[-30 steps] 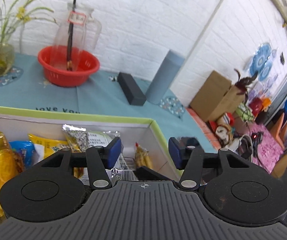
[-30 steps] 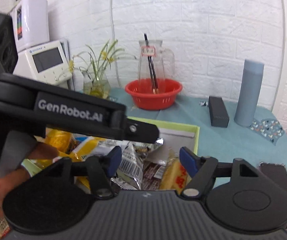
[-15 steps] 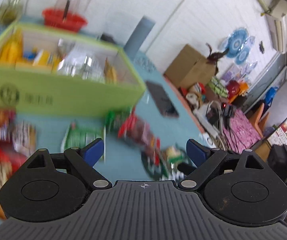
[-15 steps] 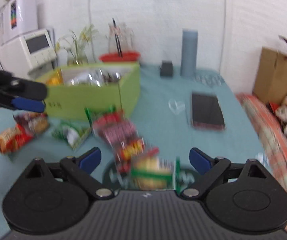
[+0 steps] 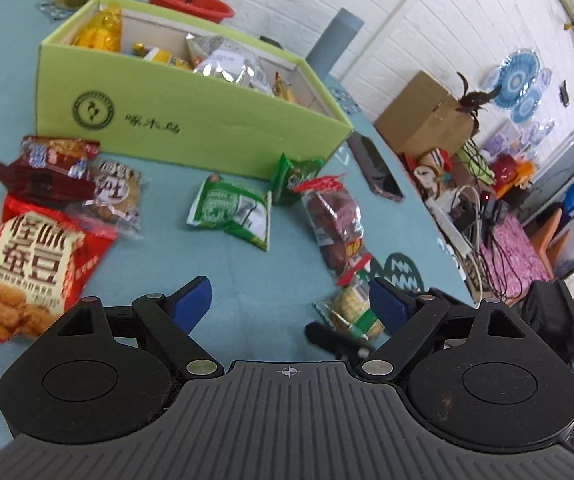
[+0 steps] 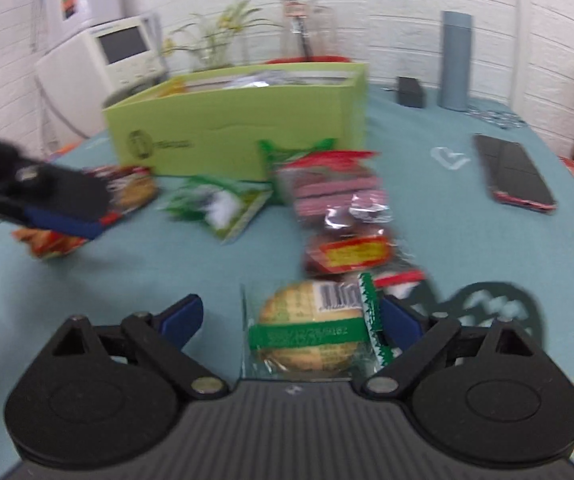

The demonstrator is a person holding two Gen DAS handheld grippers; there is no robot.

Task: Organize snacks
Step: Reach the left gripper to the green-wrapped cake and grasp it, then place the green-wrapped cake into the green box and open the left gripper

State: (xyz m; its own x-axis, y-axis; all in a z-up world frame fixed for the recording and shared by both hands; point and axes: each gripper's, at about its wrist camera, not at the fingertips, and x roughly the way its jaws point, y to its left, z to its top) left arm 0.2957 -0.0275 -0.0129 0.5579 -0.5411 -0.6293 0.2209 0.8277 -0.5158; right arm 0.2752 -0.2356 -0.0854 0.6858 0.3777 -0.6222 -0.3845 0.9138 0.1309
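1. Teal cloth covers the table (image 5: 247, 264), and on it I see my task's things in two groups: snacks already inside the open lime-green cardboard box (image 5: 191, 120), and loose packets lying in front of it.
2. Nearest to me, a round biscuit in a clear wrapper with a green band (image 6: 311, 332) lies between the spread fingers of my right gripper (image 6: 291, 320); the right blue pad is partly hidden behind the wrapper, and I cannot tell whether it touches. I judge nothing is grasped yet.
3. My left gripper (image 5: 289, 300) is empty, with only bare cloth between its fingers; its jaws are closing slightly.
4. Just beyond the biscuit lies a long clear pack of dark red sweets with a red header (image 5: 337, 224), then a flat green and white sachet (image 5: 231, 210) and a small green packet (image 5: 295, 174) touching the box's front wall.
5. To the left sit a large red bag printed with fried beans (image 5: 27, 268), a clear-wrapped round cake (image 5: 117, 196) and a dark red packet (image 5: 47, 168).
6. The box holds a yellow bag (image 5: 101, 32), a crinkled silver foil pouch (image 5: 227, 62) and smaller yellow items; I cannot see its floor.
7. By my count, seven packets remain outside, so I judge the job perhaps half done.
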